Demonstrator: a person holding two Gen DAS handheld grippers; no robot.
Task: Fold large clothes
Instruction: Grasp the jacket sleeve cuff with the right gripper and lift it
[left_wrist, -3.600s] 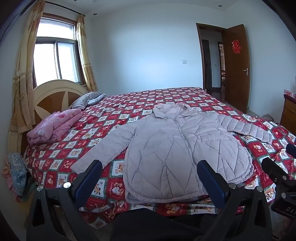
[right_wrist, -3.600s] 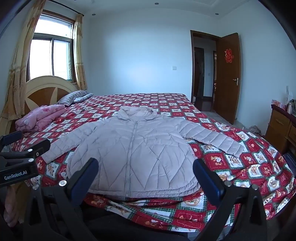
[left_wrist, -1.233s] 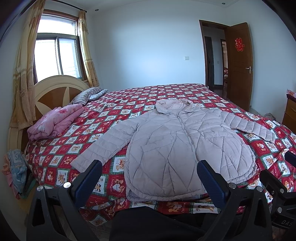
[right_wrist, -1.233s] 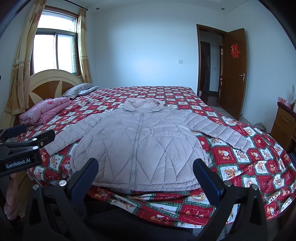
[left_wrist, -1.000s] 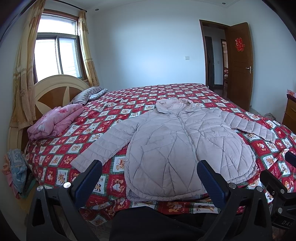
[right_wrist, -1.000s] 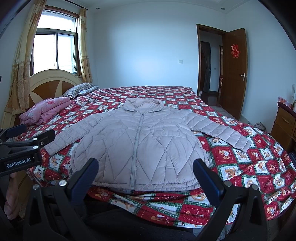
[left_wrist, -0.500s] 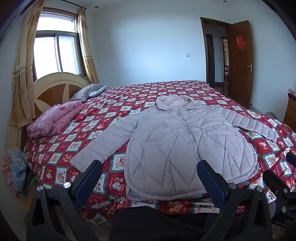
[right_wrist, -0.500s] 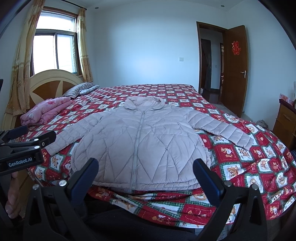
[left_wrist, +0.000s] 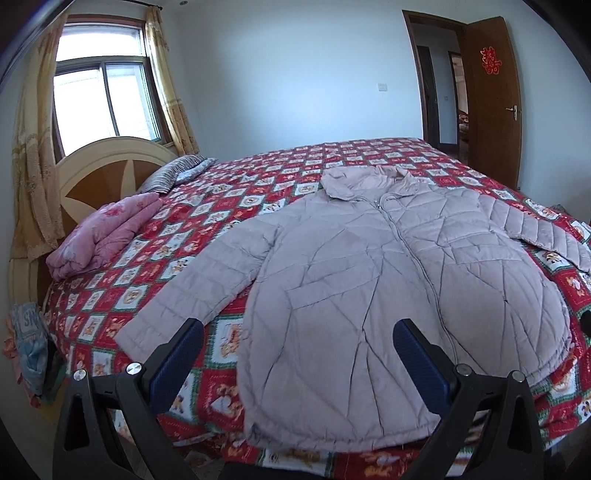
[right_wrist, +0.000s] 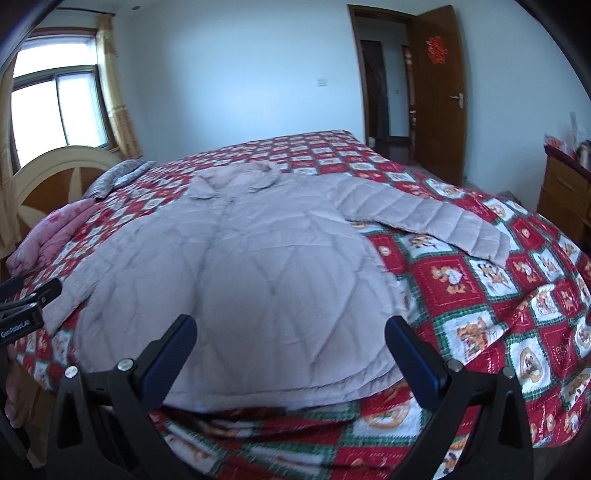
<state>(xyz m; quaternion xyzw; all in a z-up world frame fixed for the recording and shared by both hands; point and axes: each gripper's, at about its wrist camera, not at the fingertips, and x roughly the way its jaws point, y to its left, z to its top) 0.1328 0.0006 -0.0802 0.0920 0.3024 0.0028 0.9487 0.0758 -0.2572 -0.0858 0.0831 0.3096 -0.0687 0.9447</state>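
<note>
Both jaws nearer the jacket (left_wrist: 388, 266).

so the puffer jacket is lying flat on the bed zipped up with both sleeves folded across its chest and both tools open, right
Not quite: the sleeves are not folded across the chest. Both wrist views show the puffer jacket flat on the bed, zipped up, with each sleeve spread outward on the quilt. The left tool and right tool are open.

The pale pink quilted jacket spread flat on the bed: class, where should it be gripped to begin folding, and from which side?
Grip the pale pink quilted jacket at its cuffs, each approached from its outer side: both sleeves lie spread outward, flat on the red patterned bedspread, with free cuff edges.
</note>
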